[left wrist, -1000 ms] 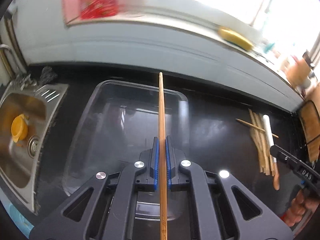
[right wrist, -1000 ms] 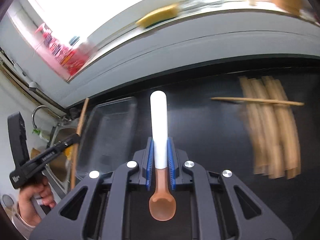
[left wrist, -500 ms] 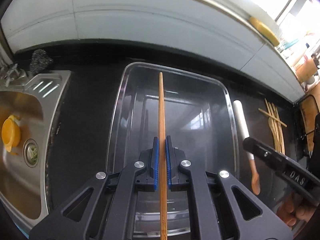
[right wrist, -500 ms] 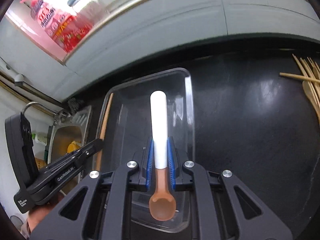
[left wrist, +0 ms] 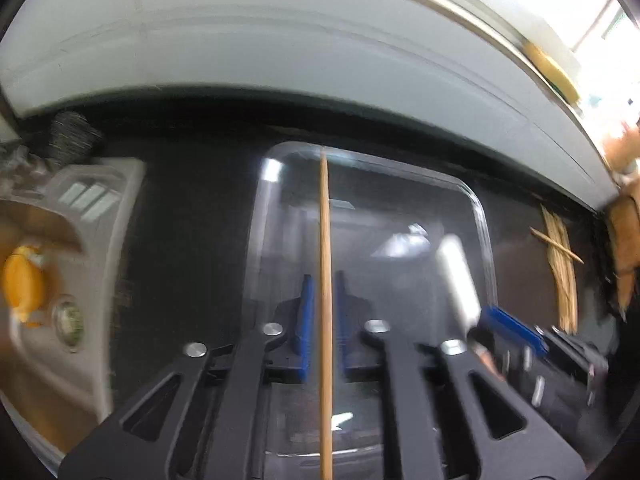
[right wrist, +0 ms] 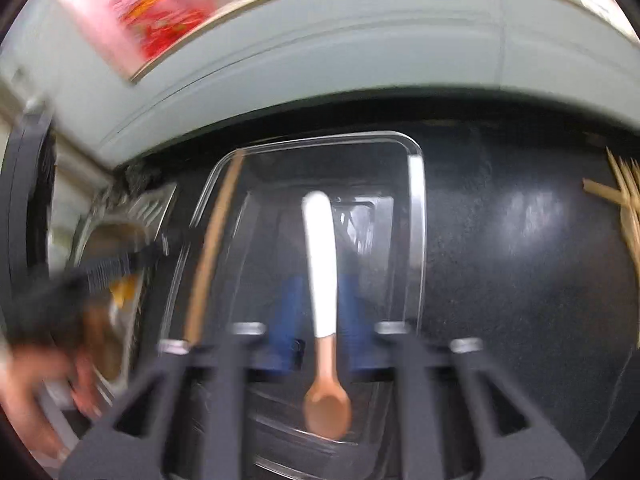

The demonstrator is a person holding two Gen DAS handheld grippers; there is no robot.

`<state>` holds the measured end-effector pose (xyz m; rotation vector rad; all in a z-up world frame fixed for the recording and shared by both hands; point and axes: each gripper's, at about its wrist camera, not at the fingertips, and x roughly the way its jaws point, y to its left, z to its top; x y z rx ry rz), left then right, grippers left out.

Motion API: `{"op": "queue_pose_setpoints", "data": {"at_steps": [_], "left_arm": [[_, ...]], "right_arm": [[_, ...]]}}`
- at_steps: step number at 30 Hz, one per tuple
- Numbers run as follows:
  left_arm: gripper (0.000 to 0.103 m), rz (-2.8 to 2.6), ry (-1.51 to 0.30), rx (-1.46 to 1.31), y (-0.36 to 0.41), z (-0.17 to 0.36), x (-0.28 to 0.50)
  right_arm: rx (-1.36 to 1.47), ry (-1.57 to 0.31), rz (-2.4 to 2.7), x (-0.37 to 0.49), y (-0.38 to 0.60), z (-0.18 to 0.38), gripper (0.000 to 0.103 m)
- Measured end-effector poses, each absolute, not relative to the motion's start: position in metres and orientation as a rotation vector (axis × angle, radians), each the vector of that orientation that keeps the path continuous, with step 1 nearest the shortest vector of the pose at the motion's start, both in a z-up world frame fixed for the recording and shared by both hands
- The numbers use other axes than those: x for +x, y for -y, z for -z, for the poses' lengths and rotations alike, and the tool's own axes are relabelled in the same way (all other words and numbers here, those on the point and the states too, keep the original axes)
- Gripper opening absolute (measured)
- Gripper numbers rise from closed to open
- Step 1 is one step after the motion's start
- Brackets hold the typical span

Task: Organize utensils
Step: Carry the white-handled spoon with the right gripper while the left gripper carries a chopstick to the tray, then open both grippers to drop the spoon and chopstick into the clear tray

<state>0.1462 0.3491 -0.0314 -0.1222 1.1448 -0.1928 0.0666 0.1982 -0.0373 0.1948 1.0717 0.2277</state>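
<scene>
Over the clear tray (left wrist: 478, 216) near the black bench's (right wrist: 520, 248) back edge, both tongs' jaws have just been opening, left tongs (left wrist: 323, 312) loose around a chopstick (left wrist: 325, 260), right tongs (right wrist: 320, 312) around a spoon (right wrist: 322, 280), sink (left wrist: 100, 216) at the tray's left, more chopsticks (left wrist: 560, 248) at the bench's right end.

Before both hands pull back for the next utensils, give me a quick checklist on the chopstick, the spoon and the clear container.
1. Left gripper let go of chopstick: ok, its jaws have just been opening and gaps show on both sides.
2. Right gripper let go of spoon: ok, its jaws have just been opening, pads clear.
3. Both utensils over clear container: ok.
4. Utensils settled on the container floor: cannot tell, frames blurred.
5. More chopsticks on the counter: ok, a pile remains at right.
</scene>
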Motion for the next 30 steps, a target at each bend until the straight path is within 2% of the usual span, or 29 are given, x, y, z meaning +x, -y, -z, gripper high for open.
{"op": "queue_pose_setpoints", "data": {"at_steps": [1,2,7,14,22,30], "left_arm": [[0.083,0.188,-1.116,-0.128,-0.352,0.023,0.148],[0.097,0.184,-1.081,-0.133,-0.355,0.014,0.15],[0.097,0.167,-0.988,-0.127,-0.351,-0.015,0.159],[0.097,0.213,-1.017,-0.083,-0.315,-0.009,0.153],[0.097,0.322,-1.074,-0.042,-0.214,0.001,0.135],[0.097,0.403,-1.186,-0.046,-0.098,0.03,0.11]], "right_arm": [[0.139,-1.038,-0.228,0.061,-0.2,0.034,0.095],[0.093,-1.012,-0.236,0.055,-0.2,0.031,0.096],[0.022,-0.963,-0.237,0.043,-0.192,0.022,0.096],[0.046,-0.963,-0.201,0.033,-0.154,0.022,0.096],[0.118,-0.981,-0.22,0.021,-0.066,0.03,0.096],[0.052,-0.943,-0.231,-0.017,0.095,0.036,0.096]]}}
